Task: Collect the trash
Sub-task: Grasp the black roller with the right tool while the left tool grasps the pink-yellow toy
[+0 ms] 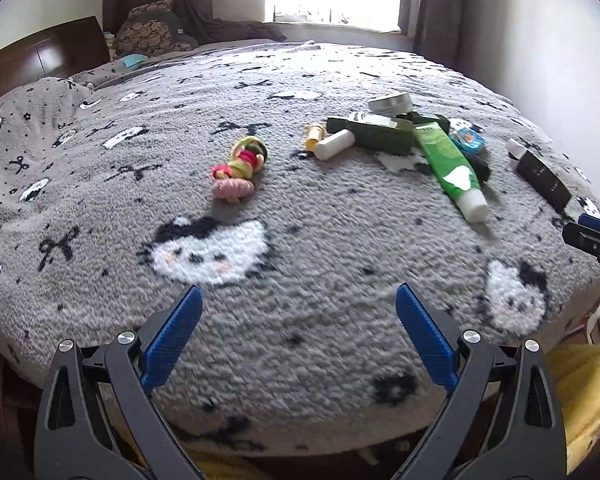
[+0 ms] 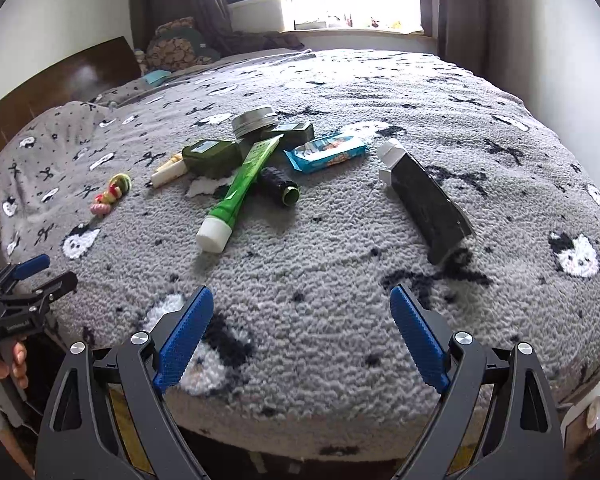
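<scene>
Right wrist view: right tool [image 2: 302, 316] wide apart, nothing between the pads, over the near edge of the bed [image 2: 340, 240]. Left tool [image 1: 299, 320] likewise wide and empty. Ahead on the blanket lies the trash: green tube [image 2: 240, 188], blue wrapper [image 2: 326, 153], black box [image 2: 424, 200], tin [image 2: 255, 119], green cases [image 2: 210, 156]. Hair ties [image 1: 238, 168] lie apart, further left.

bare blanket [image 2: 320, 264] lies open along the near edge of the bed; farther in, the green tube [image 2: 240, 188], black carton [image 2: 428, 200] and tins [image 2: 256, 120] crowd the middle.
</scene>
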Demonstrator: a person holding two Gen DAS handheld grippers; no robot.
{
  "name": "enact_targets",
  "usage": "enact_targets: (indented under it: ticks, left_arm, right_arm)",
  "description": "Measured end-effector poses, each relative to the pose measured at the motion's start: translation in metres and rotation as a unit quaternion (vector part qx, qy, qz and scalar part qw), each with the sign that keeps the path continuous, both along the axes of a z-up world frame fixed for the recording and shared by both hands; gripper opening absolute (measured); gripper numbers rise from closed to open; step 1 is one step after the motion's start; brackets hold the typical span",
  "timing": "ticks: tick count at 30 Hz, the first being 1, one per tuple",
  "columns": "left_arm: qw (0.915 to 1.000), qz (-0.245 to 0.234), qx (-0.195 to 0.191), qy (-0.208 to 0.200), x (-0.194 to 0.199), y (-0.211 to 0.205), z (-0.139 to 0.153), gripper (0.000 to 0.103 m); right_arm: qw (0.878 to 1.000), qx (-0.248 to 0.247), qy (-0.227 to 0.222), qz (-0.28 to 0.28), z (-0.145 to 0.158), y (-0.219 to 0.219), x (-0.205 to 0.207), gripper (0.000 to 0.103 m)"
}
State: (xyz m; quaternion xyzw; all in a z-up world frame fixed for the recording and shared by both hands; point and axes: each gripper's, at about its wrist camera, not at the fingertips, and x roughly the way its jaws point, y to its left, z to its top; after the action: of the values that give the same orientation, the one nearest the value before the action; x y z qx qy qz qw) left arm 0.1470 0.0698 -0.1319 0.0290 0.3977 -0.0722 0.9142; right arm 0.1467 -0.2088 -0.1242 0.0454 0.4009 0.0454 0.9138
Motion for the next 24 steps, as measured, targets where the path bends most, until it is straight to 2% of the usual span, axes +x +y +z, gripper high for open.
enact_targets:
  ticks: [11, 14, 21, 24]
  left_arm:
    - [0.9999, 0.007, 0.008, 0.004, 0.066, 0.017, -0.010, 0.092]
    - [0.9999, 0.015, 0.006, 0.003, 0.089, 0.027, -0.010, 0.091]
    - [0.9995, 0.000, 0.016, 0.027, 0.130, 0.029, -0.024, 0.064]
    - [0.9996, -0.002, 0.008, 0.028, 0.137, 0.028, -0.027, 0.058]
  right_arm:
    - [0.999, -0.048, 0.020, -0.005, -0.028, 0.010, 0.063, 0.089]
    - [0.998, -0.056, 0.021, 0.000, -0.033, 0.013, 0.078, 0.080]
    - [0.997, -0.075, 0.028, 0.018, -0.040, 0.029, 0.114, 0.067]
    - [0.996, -0.077, 0.025, 0.026, -0.038, 0.035, 0.127, 0.063]
